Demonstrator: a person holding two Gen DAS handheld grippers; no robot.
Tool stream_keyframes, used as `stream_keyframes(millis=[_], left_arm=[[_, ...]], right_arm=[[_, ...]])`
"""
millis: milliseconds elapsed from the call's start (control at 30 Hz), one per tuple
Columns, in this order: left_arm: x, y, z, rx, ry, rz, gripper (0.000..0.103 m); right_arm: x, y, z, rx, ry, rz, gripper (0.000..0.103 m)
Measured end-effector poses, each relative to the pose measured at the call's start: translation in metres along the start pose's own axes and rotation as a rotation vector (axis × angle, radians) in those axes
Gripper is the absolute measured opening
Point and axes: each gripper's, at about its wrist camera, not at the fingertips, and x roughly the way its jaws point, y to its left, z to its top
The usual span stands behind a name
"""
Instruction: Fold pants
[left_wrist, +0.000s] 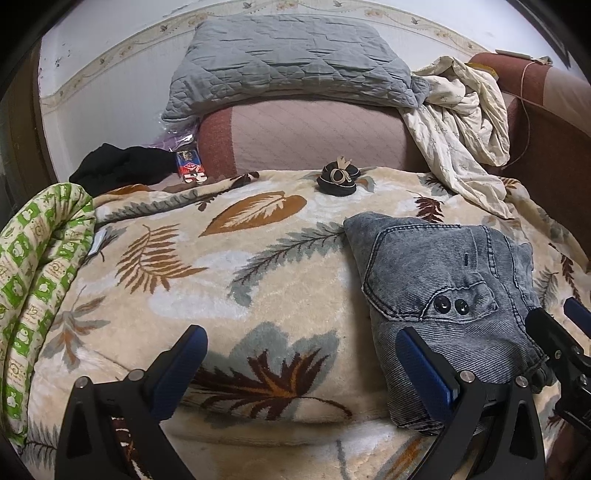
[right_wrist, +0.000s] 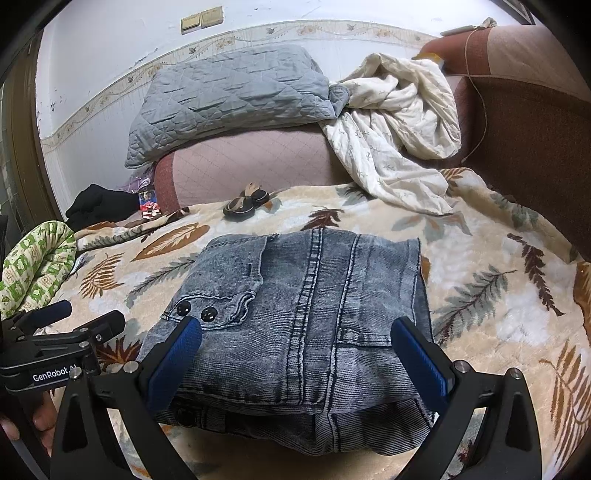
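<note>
"GenRobot.AI" lettering reads on my left gripper (right_wrist: 79, 317); folded jeans (right_wrist: 295, 317) sit on the leaf blanket (right_wrist: 498, 295), seams running away from me, both left and right gripper (right_wrist: 295, 354) wide open, holding nothing.

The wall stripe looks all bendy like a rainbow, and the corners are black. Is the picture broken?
Not broken. In the left wrist view, the fisheye lens bows the wall border and blackens the corners. In the right wrist view, the same bend curves the border, while the folded jeans in the middle look sharp and evenly lit, with soft shadow only under their front edge.
</note>
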Motion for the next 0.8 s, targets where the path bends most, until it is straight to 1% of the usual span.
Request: stream_keyframes(millis=[233, 367, 500, 633, 800], left_arm=[[0.001, 0.001, 0.0, -0.014, 0.017, -0.017, 0.103], [0.0, 0.003, -0.001, -0.016, 0.011, -0.014, 0.103], [-0.001, 0.005, 0.0, -0.021, 0.012, -0.015, 0.103], [-0.005, 0.005, 0.002, -0.03, 0.012, -0.02, 0.103], [-0.012, 0.007, 0.008, -0.071, 0.023, -0.031, 0.103]], right_arm=[[-0.006, -0.002, 0.006, 0.011, -0.008, -0.005, 0.102], [-0.018, -0.003, 0.011, 0.005, -0.04, -0.021, 0.102], [-0.022, -0.005, 0.013, 0.007, -0.028, -0.031, 0.102], [-0.036, -0.005, 0.015, -0.016, -0.049, -0.061, 0.102], [-0.045, -0.008, 0.017, -0.018, -0.046, -0.083, 0.102]])
